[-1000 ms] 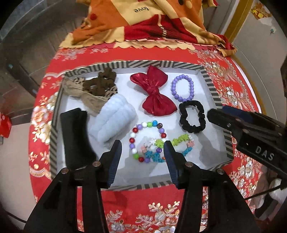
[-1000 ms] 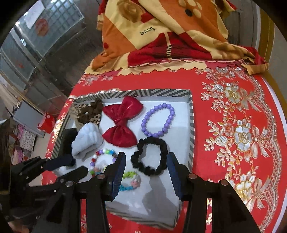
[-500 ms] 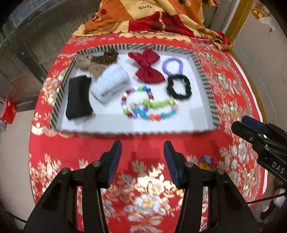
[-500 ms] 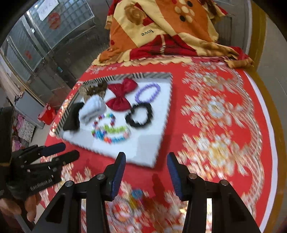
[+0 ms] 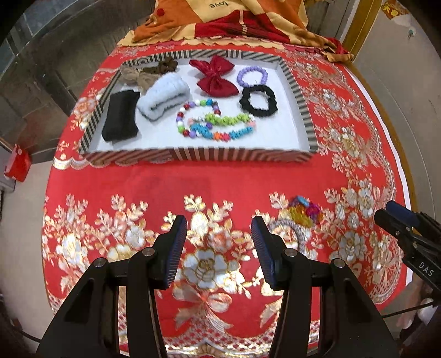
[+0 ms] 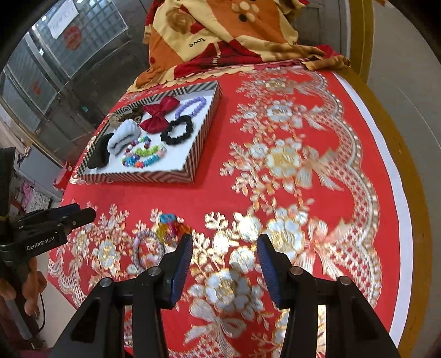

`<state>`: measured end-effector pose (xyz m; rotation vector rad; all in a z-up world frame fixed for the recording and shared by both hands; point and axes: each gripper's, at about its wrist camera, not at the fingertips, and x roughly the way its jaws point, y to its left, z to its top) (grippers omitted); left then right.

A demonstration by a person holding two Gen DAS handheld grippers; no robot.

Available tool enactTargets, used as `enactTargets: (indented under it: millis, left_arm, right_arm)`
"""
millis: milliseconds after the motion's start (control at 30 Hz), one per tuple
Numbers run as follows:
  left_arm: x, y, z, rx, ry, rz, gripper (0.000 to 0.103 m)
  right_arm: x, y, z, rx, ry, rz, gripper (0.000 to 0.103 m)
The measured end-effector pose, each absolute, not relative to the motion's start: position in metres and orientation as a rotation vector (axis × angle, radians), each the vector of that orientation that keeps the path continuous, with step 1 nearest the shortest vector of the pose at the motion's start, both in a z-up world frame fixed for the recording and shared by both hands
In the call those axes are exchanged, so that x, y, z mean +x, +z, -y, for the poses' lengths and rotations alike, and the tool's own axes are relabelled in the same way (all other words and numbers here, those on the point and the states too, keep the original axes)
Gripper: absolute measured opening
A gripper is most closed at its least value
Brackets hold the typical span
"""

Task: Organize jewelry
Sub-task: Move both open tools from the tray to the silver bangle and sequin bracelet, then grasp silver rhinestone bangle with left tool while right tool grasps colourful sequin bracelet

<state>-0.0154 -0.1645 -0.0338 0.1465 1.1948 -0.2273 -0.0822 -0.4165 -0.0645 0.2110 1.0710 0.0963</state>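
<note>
the left gripper (image 5: 219, 245) hung over the red floral tablecloth (image 5: 220, 181) with its blue-ribbed pads set wide apart and nothing between them, only the woven gold flowers showing through the gap. the right gripper (image 6: 224, 263) stood the same way, gaping and empty above the cloth.

the loose piece still out on the cloth was a grey braided hair ring with a multicoloured knitted cluster (image 5: 301, 210) at one end. seen from the left wrist it lay just beyond and to the right of the left claw's right fingertip, apart from it. from the right wrist the same hair ring (image 6: 165, 231) sat just to the left of the right claw's left finger, close but not between the pads, and its ring end looked partly hidden by that finger. so it lay between the two claws, touching neither as far as i could tell.

further off sat the striped tray (image 5: 237, 154), well apart from both claws. in it lay a black pouch (image 5: 121, 117), a pale blue fluffy band (image 5: 164, 97), two colourful bead bracelets (image 5: 215, 121), a black scrunchie (image 5: 257, 100), a red satin bow (image 5: 216, 77), a purple bead bracelet (image 5: 252, 75) and brown lacy pieces (image 5: 148, 73) in the far left corner.

behind the tray a patterned orange blanket (image 5: 220, 22) was heaped.
</note>
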Motion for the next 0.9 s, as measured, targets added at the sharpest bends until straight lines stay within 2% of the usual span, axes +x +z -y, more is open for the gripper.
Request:
enactTargets:
  millis: [400,900]
  left_arm:
    - [-0.038,-0.066,0.165,0.059,-0.272,-1.308,0.048]
    - [-0.033,-0.089,0.18,0.072,-0.264,-1.348,0.048]
  right_arm:
    - [-0.098,-0.085,0.411,0.21,0.128,-1.109,0.046]
    - [-0.051,-0.105,0.369,0.175,0.223,-1.133,0.046]
